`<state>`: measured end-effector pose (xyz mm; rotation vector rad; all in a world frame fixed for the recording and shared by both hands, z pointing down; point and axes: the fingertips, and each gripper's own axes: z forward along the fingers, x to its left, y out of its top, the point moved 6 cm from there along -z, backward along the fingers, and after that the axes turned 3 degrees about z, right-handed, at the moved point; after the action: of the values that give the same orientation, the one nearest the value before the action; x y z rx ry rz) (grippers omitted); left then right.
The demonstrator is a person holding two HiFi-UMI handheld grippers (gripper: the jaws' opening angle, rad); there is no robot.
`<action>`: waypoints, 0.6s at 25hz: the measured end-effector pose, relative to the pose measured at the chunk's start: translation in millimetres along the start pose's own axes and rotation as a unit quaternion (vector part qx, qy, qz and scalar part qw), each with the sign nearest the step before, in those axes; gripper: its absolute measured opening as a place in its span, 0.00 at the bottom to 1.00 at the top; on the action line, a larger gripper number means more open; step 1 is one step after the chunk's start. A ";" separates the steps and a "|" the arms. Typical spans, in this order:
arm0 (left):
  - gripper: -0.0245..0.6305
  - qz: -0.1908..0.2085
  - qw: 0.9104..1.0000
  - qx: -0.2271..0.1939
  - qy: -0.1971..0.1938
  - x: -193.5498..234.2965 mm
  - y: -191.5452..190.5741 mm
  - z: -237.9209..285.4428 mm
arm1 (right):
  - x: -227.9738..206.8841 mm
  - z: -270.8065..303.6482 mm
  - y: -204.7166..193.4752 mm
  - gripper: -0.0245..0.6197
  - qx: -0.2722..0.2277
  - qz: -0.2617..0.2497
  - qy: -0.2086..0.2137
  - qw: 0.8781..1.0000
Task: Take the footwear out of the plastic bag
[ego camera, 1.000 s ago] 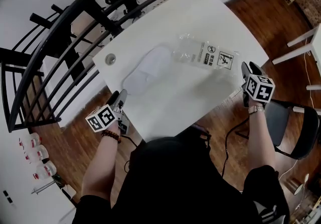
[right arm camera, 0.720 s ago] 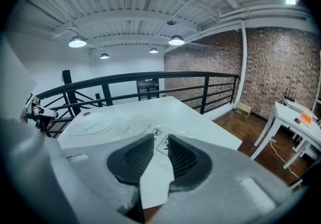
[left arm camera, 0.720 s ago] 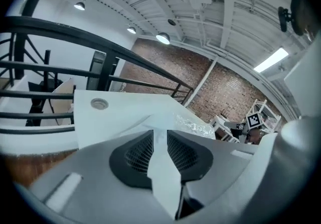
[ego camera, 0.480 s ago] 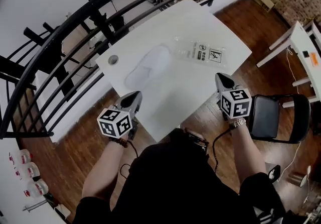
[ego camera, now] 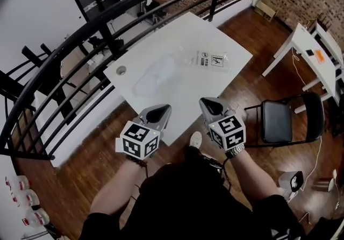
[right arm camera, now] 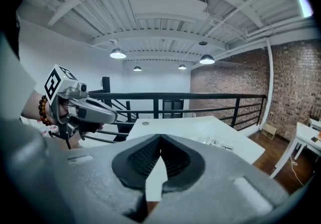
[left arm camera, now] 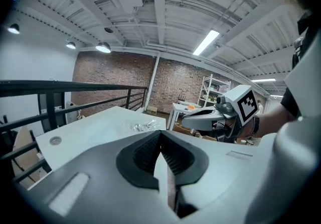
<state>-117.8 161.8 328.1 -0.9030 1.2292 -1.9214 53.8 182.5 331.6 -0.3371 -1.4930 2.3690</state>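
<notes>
A white slipper (ego camera: 156, 75) lies on the white table (ego camera: 183, 93), left of middle. To its right lies a crumpled clear plastic bag (ego camera: 210, 61) with a printed label, apart from the slipper. My left gripper (ego camera: 160, 112) and right gripper (ego camera: 211, 105) hover side by side off the table's near edge, both shut with nothing held. In the left gripper view the jaws (left arm camera: 160, 136) meet, with the bag (left arm camera: 142, 126) far ahead and the right gripper (left arm camera: 210, 117) beside. In the right gripper view the jaws (right arm camera: 160, 140) meet too, and the bag's label (right arm camera: 220, 145) shows on the table.
A black railing (ego camera: 107, 18) curves round the table's far and left sides. A black chair (ego camera: 282, 120) stands at the right on the wooden floor, with another white table (ego camera: 317, 53) beyond it. A round cable hole (ego camera: 121, 70) is near the table's left corner.
Both grippers have risen and drawn back from the table's near corners, coming close together in front of the person. The table looks smaller and farther. Slipper and bag lie as before.
</notes>
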 end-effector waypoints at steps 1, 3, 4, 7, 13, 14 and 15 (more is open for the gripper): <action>0.06 0.006 1.000 -0.004 -0.004 -9.0 3.9 -0.3 | 3.7 -7.4 1.5 0.03 -0.006 -0.002 0.000 1.000; 0.06 0.015 1.000 -0.011 -0.009 -24.3 12.4 -0.3 | 8.9 -21.1 5.4 0.03 -0.018 -0.004 0.000 1.000; 0.06 0.019 1.000 -0.013 -0.011 -30.5 16.1 -0.8 | 11.4 -26.8 7.4 0.02 -0.024 -0.005 0.001 1.000; 0.06 0.033 0.999 -0.016 -0.011 -46.1 22.1 -3.5 | 18.6 -40.0 8.4 0.02 -0.033 -0.005 0.005 0.999; 0.06 0.035 0.999 -0.025 0.004 -82.1 25.4 10.4 | 12.9 -69.0 -1.7 0.02 -0.038 -0.013 0.027 0.999; 0.06 0.031 0.999 -0.025 0.005 -89.3 24.4 13.4 | 11.4 -74.6 -3.1 0.02 -0.040 -0.015 0.031 0.999; 0.06 0.028 0.999 -0.024 0.007 -96.8 23.1 17.2 | 8.9 -80.4 -4.7 0.02 -0.042 -0.016 0.036 0.998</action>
<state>-48.1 226.1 293.4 -0.8718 1.3002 -1.8652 75.4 254.5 301.3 -0.4097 -1.5559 2.2491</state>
